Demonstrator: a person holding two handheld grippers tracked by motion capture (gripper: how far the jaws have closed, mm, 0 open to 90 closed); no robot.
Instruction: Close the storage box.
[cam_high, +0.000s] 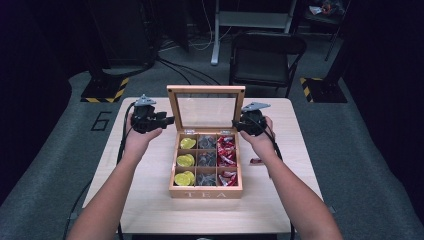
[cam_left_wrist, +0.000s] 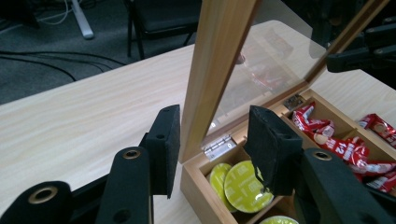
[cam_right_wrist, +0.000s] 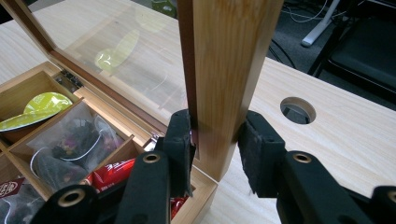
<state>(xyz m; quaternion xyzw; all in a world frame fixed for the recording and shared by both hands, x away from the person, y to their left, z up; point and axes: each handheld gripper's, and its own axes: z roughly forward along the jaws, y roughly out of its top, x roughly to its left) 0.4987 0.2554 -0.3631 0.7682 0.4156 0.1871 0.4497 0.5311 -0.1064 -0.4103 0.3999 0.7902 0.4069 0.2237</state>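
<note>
The right tongs are pinching one side of the wooden glass-paned lid of the wooden tea box on the pale worktop. The left tongs are sitting open around the other side, not touching. The lid is standing up, so opening looks nearly done.

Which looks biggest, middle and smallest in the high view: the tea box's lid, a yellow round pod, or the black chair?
1. black chair, though it stands farther back, so its true size is unsure
2. lid
3. yellow round pod
</note>
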